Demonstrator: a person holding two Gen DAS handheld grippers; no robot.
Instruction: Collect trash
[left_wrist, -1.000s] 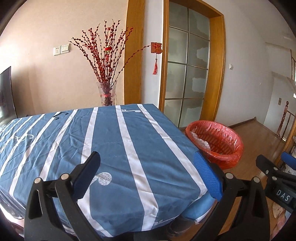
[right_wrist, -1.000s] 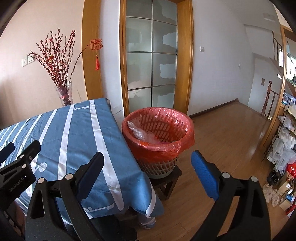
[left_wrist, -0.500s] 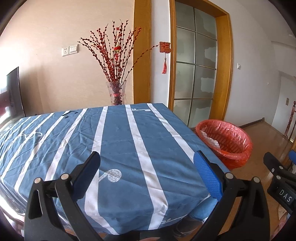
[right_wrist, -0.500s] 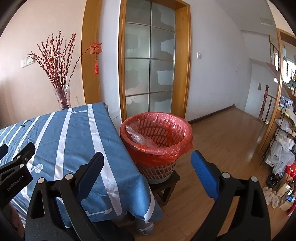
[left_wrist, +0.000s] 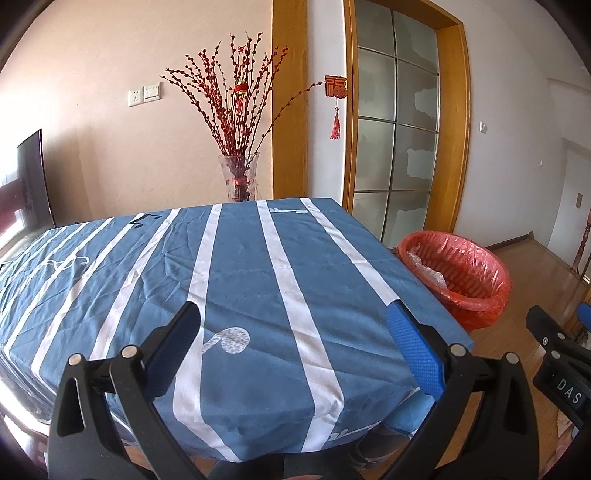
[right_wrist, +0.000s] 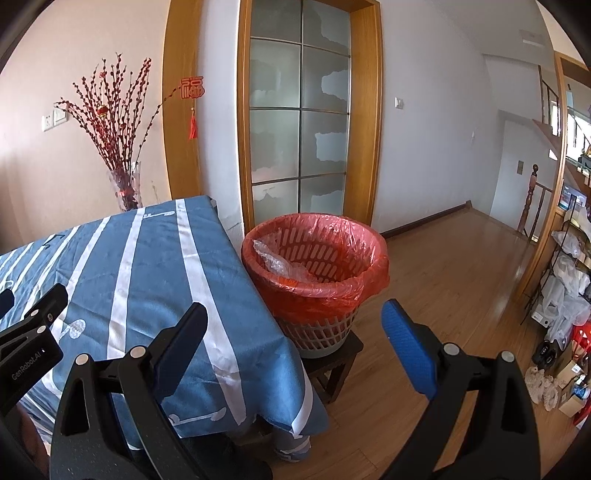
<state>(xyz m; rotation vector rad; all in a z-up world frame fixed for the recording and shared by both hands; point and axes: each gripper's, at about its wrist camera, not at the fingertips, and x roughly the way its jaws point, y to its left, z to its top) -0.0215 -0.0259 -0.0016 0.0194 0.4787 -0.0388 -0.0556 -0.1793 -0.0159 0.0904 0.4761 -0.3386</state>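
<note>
Trash basket (right_wrist: 316, 280), a slatted plastic bin lined with a red bag (right_wrist: 332, 295), sits at the centre of the right wrist view on a small dark wooden stool (right_wrist: 338, 363), just beside the corner of the worktop (right_wrist: 129, 258). Crumpled clear plastic (right_wrist: 275, 260) lies inside it against the left wall of the liner. In the left wrist view the same basket (left_wrist: 456, 277) appears at the right of the frame, past the worktop's right edge, with the clear plastic (left_wrist: 430, 271) showing inside.

Both grippers are spread wide with nothing between the fingers. The left gripper (left_wrist: 295, 345) hangs over the near part of the worktop (left_wrist: 258, 277), which carries a blue cloth with white stripes and music-note prints. The right gripper (right_wrist: 295, 338) is at the lower middle of its frame, its left finger over the cloth's corner and its blue-padded right finger over the wooden floor (right_wrist: 443, 258); the basket shows between and beyond the two fingers. Each gripper also shows at the edge of the other's view: the right one at the lower right of the left wrist view, the left one at the lower left of the right wrist view.

Behind the worktop, a glass vase of red berry branches (left_wrist: 240, 147) stands against the wall, next to a wood-framed frosted glass door (left_wrist: 395, 147).
</note>
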